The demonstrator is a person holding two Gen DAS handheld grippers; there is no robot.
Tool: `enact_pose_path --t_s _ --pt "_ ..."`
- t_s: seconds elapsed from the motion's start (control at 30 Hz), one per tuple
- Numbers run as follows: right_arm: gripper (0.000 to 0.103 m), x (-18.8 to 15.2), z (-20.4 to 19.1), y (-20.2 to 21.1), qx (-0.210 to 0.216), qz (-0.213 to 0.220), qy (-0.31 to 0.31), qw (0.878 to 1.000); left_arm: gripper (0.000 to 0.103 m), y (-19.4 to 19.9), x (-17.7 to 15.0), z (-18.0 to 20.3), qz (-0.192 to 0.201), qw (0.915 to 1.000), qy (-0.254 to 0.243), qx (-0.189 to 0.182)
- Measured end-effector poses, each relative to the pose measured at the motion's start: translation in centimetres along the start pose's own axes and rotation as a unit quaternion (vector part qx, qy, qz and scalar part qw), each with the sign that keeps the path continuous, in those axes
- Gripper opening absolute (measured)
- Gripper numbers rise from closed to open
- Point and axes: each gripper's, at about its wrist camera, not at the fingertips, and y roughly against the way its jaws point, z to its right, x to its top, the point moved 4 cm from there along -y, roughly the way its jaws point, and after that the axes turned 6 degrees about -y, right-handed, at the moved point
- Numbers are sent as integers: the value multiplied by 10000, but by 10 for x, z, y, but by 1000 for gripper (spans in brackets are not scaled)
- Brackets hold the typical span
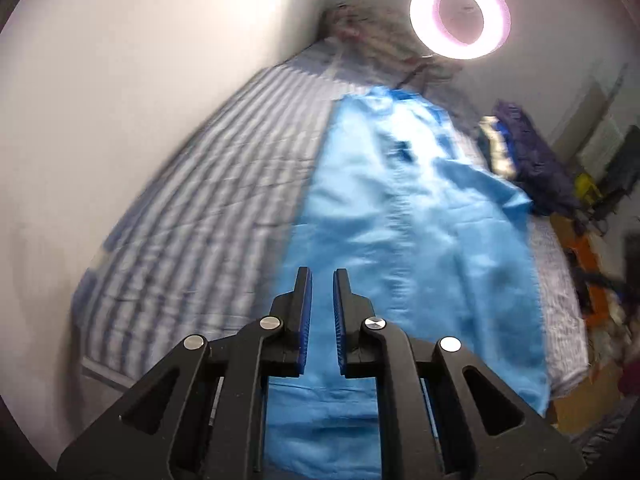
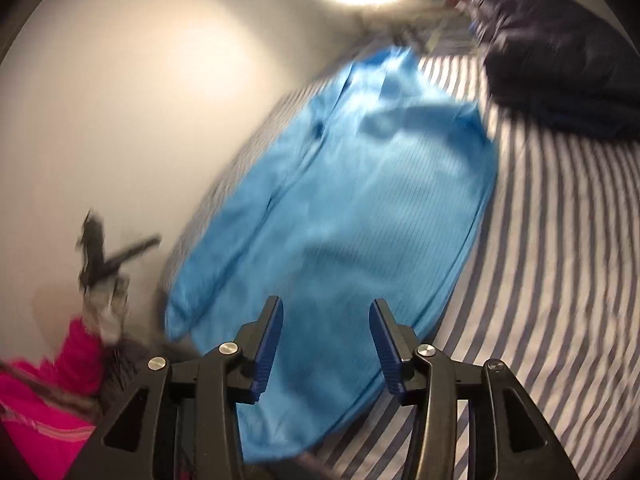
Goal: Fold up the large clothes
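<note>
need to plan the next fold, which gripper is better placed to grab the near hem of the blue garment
Right, probably. The right gripper is open wide over the blue garment, nothing between its pads. The left gripper has only a narrow gap.

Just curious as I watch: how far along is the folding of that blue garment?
Done: the blue garment lies long and narrow on the striped bed, sides seemingly folded in. In hand: nothing; the left gripper and right gripper are empty. Left: probably folding it lengthwise.
</note>
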Motion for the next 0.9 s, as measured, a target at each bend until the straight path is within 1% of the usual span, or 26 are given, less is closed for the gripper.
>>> enact_pose_path --t_s 0.03,0.07,0.1,0.13,0.2,0.3,0.33,0.37,0.47,0.57,0.6,0.63,0.67,0.7,0.73,0.77,0.8,0.83,0.87,0.9 --pt "49 9 2 -3 -86 70 -41 9999 19 0 -2 15 -19 9998 -86 -202" --pt "49 23 9 -8 -201 123 -104 9997 24 -3 -4 32 -74 9988 -189 -455" --pt "49 36 16 -14 -303 169 -169 9993 24 -8 -7 51 -171 9967 -278 -740" --pt "49 44 17 -22 -360 208 -222 9989 24 -13 -10 66 -281 9945 -336 -946" --pt "48 66 30 -38 -402 290 -383 9980 24 -33 -26 107 -649 9848 -523 -1522" --pt "47 91 40 -61 -551 349 -402 9971 24 -59 -50 155 -1088 9709 -873 -1948" --pt "47 97 42 -66 -583 366 -368 9970 24 -65 -55 164 -1159 9680 -944 -2018" --pt "47 103 42 -74 -577 382 -340 9970 24 -76 -62 179 -1306 9626 -1083 -2115" --pt "47 122 48 -85 -632 514 -255 9964 24 -99 -79 200 -1608 9539 -1287 -2183" --pt "47 138 64 -96 -780 640 -316 9944 24 -116 -100 209 -1970 9445 -1547 -2126" --pt "46 141 75 -99 -902 631 -406 9931 24 -116 -109 206 -2081 9418 -1669 -2046" --pt "45 141 90 -104 -1222 540 -518 9897 24 -118 -116 203 -2193 9391 -1757 -1977" --pt "43 141 104 -109 -1552 385 -614 9852 24 -118 -123 199 -2255 9371 -1781 -1983" --pt "42 138 120 -113 -1878 201 -730 9793 24 -115 -125 195 -2249 9374 -1758 -1997" --pt "42 137 129 -111 -1917 160 -830 9778 24 -112 -125 192 -2272 9370 -1730 -2010" --pt "42 135 134 -105 -1784 236 -931 9793 24 -109 -122 188 -2330 9377 -1624 -2004" --pt "42 135 136 -95 -1547 406 -1027 9818 24 -103 -117 186 -2288 9392 -1565 -2027" --pt "42 135 136 -85 -1301 588 -1090 9837 24 -97 -108 184 -2189 9414 -1550 -2047" --pt "45 135 136 -79 -1173 687 -1134 9842 24 -91 -99 183 -2071 9439 -1548 -2055" --pt "46 137 136 -71 -1040 836 -1218 9835 24 -87 -91 183 -1995 9455 -1541 -2062"
